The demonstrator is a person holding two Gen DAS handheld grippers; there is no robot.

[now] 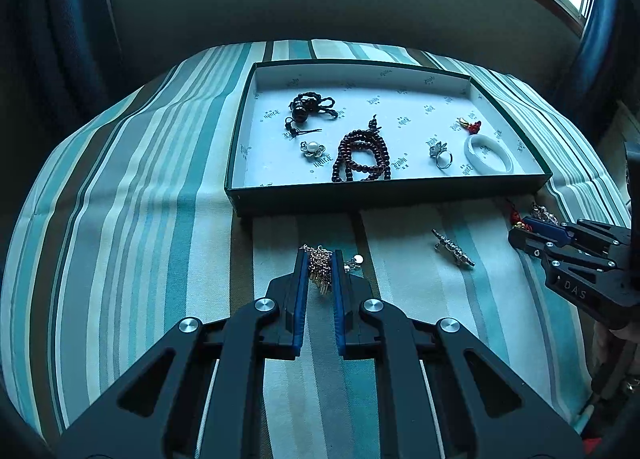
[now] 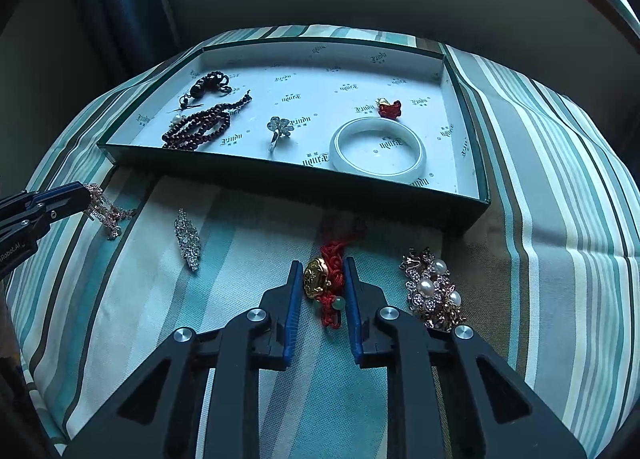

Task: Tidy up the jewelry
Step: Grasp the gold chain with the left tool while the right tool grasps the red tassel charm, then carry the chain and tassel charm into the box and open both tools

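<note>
A shallow green box (image 1: 384, 195) with a white lining holds dark beads, a red bead string (image 1: 362, 157), a pearl pin, a ring (image 1: 442, 155), a white bangle (image 1: 488, 153) and a red charm. My left gripper (image 1: 320, 259) lies on the striped cloth with its jaws closed around a gold chain (image 1: 320, 269). My right gripper (image 2: 322, 271) lies on the cloth with a red cord charm with a gold piece (image 2: 320, 279) between its jaws, which stand a little apart; the cord touches the right jaw.
A silver crystal brooch (image 2: 187, 239) lies on the cloth between the grippers. A pearl and rhinestone brooch (image 2: 434, 291) lies just right of my right gripper. The box's near wall (image 2: 300, 187) stands directly ahead. The cloth drops off at the edges.
</note>
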